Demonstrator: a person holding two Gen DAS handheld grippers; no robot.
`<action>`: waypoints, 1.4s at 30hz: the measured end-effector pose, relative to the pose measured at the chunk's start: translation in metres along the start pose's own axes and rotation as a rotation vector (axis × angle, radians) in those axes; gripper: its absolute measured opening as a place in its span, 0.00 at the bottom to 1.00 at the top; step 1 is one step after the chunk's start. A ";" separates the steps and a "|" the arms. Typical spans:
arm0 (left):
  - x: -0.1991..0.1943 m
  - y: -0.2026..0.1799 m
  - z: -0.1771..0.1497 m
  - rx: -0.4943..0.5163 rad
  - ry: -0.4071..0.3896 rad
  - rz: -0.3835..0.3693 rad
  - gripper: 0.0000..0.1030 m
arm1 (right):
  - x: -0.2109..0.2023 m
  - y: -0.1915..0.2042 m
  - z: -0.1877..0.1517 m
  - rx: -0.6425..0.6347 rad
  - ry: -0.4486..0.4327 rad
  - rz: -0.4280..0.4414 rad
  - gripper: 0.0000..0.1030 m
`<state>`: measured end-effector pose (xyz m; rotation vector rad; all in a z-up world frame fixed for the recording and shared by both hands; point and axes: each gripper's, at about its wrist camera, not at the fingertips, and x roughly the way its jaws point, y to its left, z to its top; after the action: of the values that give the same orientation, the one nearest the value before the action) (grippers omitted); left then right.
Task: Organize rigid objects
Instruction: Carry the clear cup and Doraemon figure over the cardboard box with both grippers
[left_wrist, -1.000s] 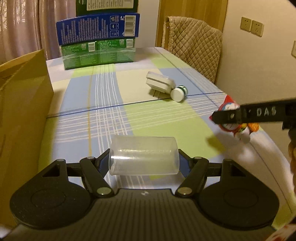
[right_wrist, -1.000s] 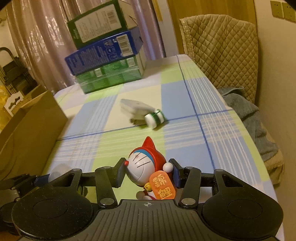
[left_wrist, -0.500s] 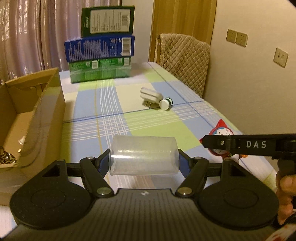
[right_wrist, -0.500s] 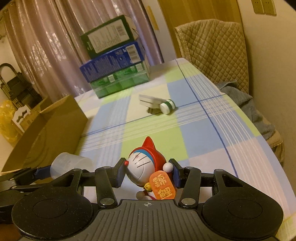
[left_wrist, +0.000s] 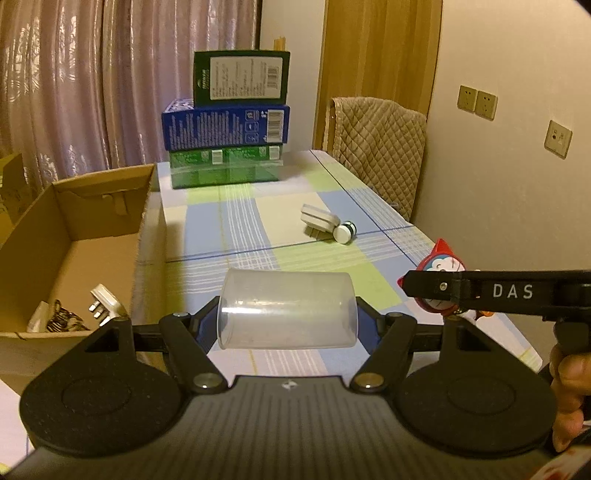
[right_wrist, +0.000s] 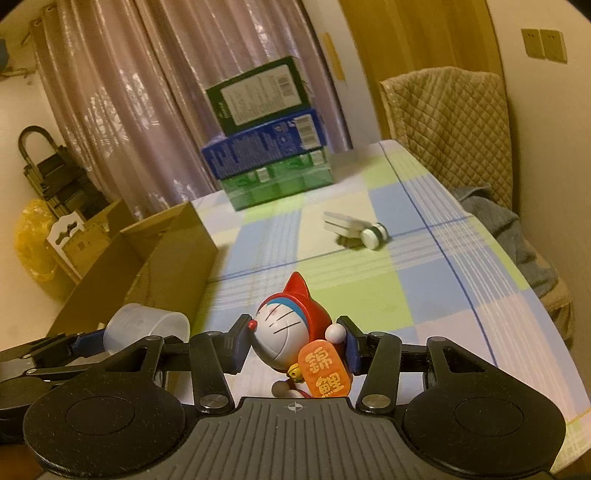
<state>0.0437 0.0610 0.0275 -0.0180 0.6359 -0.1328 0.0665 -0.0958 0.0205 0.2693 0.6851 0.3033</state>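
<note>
My left gripper (left_wrist: 288, 325) is shut on a clear plastic cup (left_wrist: 287, 309) lying sideways between its fingers, held above the table; the cup also shows in the right wrist view (right_wrist: 146, 328). My right gripper (right_wrist: 293, 345) is shut on a red-hooded Doraemon figurine (right_wrist: 291, 332) with an orange tag, also held above the table. The figurine shows in the left wrist view (left_wrist: 441, 266) to the right of the cup. An open cardboard box (left_wrist: 74, 258) stands at the left and holds a white plug (left_wrist: 105, 304) and other small items.
A white flat case (left_wrist: 319, 220) and a small white-and-green bottle (left_wrist: 344, 231) lie mid-table. Stacked green and blue boxes (left_wrist: 227, 147) stand at the far end. A quilt-covered chair (left_wrist: 380, 147) is at the right. The table edge (right_wrist: 535, 314) runs along the right.
Both grippers have risen and pulled back with their objects. The box interior has come into view at the left.
</note>
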 end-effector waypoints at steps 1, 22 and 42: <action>-0.002 0.001 0.001 -0.002 -0.002 0.001 0.66 | -0.001 0.003 0.001 -0.004 -0.001 0.004 0.45; -0.040 0.046 0.028 -0.029 -0.040 0.066 0.66 | 0.008 0.058 0.023 -0.060 0.017 0.082 0.45; -0.053 0.207 0.043 -0.117 0.031 0.241 0.66 | 0.100 0.173 0.046 -0.080 0.136 0.274 0.45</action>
<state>0.0513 0.2716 0.0816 -0.0520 0.6712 0.1373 0.1379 0.0927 0.0563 0.2685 0.7691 0.6137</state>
